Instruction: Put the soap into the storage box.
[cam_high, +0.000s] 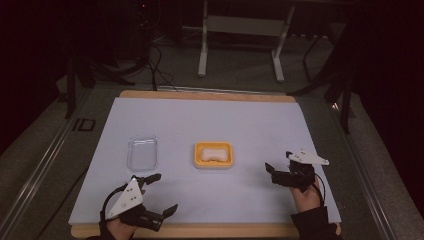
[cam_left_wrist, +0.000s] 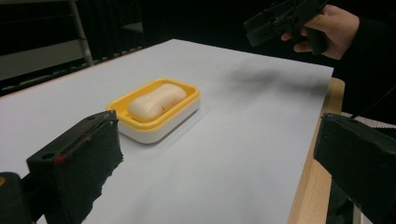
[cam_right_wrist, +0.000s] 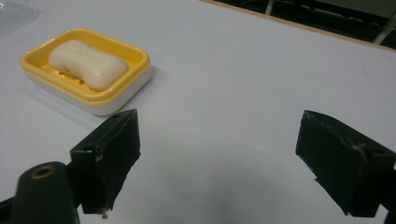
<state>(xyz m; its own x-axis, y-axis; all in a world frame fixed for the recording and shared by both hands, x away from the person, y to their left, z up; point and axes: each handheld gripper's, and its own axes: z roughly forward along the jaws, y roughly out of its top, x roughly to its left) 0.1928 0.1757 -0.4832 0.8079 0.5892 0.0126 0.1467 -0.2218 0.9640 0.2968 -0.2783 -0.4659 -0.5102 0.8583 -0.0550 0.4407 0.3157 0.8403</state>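
Observation:
A yellow soap dish (cam_high: 199, 161) holding a white bar of soap (cam_high: 213, 153) sits near the middle of the white sheet. My left gripper (cam_high: 161, 194) hovers at the front left, open and empty, angled toward the dish. In the left gripper view the dish (cam_left_wrist: 182, 109) and soap (cam_left_wrist: 150, 100) lie ahead between the wide-apart jaws of the gripper (cam_left_wrist: 219, 158). My right gripper (cam_high: 279, 161) stands open and empty to the right of the dish. The right gripper view has the dish (cam_right_wrist: 135, 81) and soap (cam_right_wrist: 87, 63) ahead to the left of the gripper (cam_right_wrist: 229, 154).
A clear plastic lid (cam_high: 142, 152) lies flat on the sheet left of the dish, its corner (cam_right_wrist: 14, 11) at the top left of the right gripper view. The white sheet (cam_high: 210, 115) covers a wooden table (cam_high: 210, 230). A metal frame (cam_high: 240, 30) stands on the floor beyond.

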